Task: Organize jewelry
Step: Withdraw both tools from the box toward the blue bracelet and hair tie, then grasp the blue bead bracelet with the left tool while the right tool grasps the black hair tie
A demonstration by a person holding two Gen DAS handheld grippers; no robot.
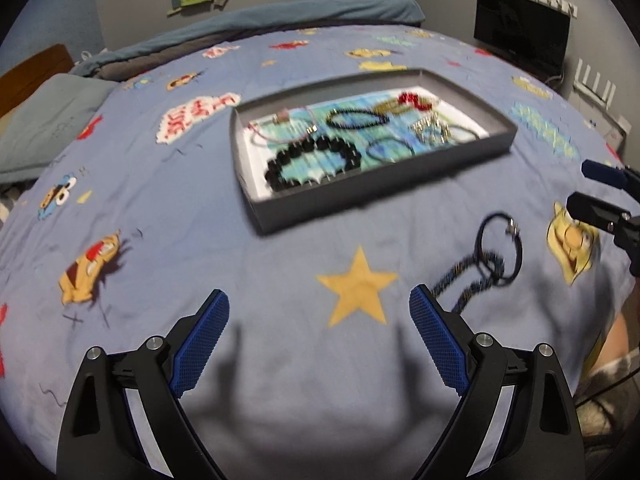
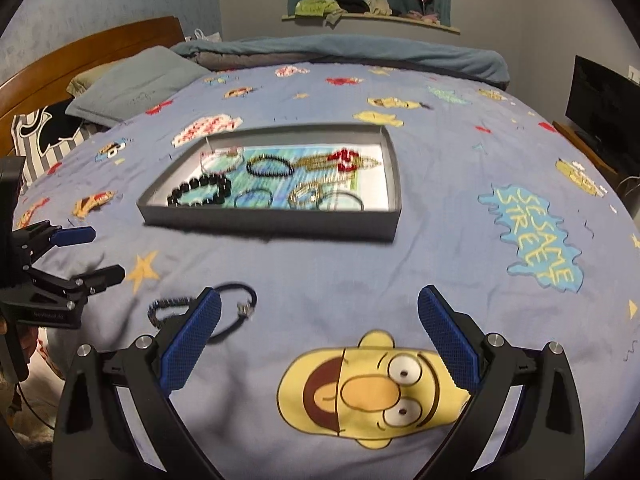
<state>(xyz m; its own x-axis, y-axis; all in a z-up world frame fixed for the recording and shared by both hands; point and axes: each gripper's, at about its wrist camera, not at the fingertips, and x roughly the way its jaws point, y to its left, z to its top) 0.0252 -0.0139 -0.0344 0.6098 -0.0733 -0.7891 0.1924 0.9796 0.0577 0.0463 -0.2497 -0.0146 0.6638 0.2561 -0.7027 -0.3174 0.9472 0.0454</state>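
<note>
A grey tray (image 1: 384, 178) (image 2: 272, 224) lies on the blue bedspread and holds several bracelets, among them a black bead bracelet (image 1: 312, 160) (image 2: 200, 192) and a red piece (image 1: 412, 100) (image 2: 344, 160). Two dark bracelets lie linked on the spread in front of the tray: a thin black cord one (image 1: 498, 248) (image 2: 236, 312) and a dark beaded one (image 1: 468, 280) (image 2: 168, 308). My left gripper (image 1: 320, 336) (image 2: 90, 254) is open and empty, just left of them. My right gripper (image 2: 320, 344) (image 1: 576, 186) is open and empty, to their right; its left finger hides part of them.
The bedspread carries cartoon patches, a yellow star (image 1: 356, 284) and a yellow face (image 2: 372, 388). Pillows (image 2: 132, 84) and a wooden headboard (image 2: 80, 56) lie at the left, a rolled blanket (image 2: 340, 54) at the far edge. A dark screen (image 2: 604, 108) stands right of the bed.
</note>
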